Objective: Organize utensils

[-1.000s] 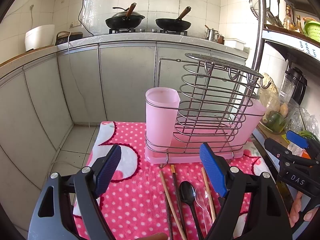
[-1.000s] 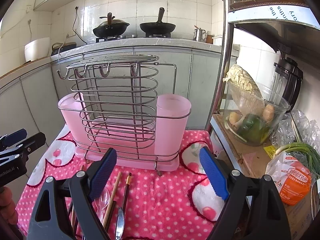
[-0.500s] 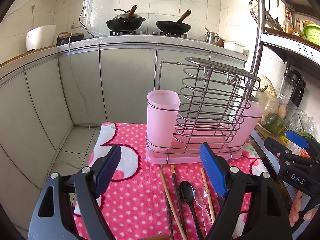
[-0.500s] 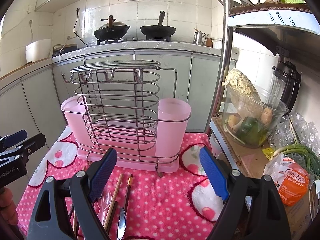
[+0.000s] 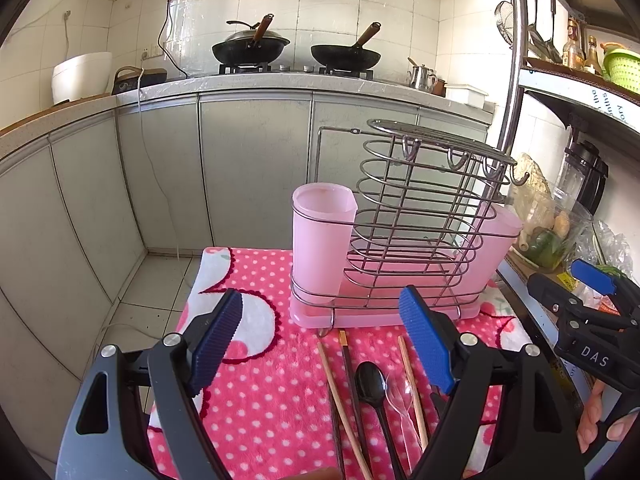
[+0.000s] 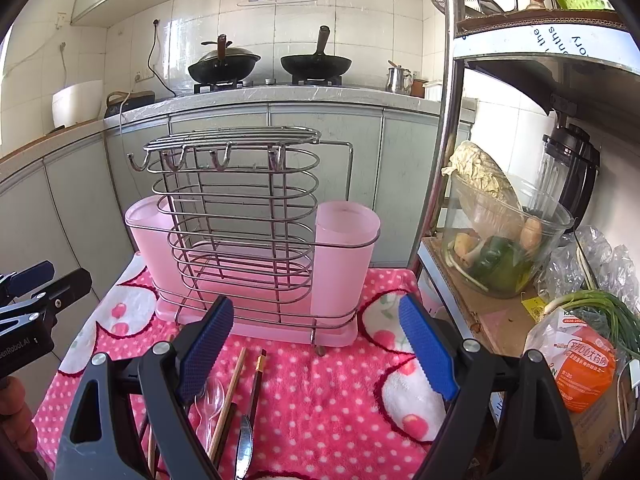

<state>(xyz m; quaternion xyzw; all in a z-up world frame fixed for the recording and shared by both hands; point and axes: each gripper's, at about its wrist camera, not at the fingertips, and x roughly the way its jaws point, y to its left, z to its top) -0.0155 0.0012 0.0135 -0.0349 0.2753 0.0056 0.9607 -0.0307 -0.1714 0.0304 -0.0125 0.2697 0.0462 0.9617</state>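
A tiled kitchen with grey cabinets surrounds a bench (image 5: 256, 420) draped in a pink polka-dot cloth. The left tongs (image 5: 320, 344) hover spread wide and hold nothing; the right tongs (image 6: 316, 344) do likewise. Below them, near the bench's front edge, lie chopsticks (image 5: 340, 384), a black spoon (image 5: 370, 380) and a clear spoon (image 6: 212, 396). Toward the back edge stands the wire utensil rack (image 6: 240, 216) with pink cups (image 5: 322, 240).
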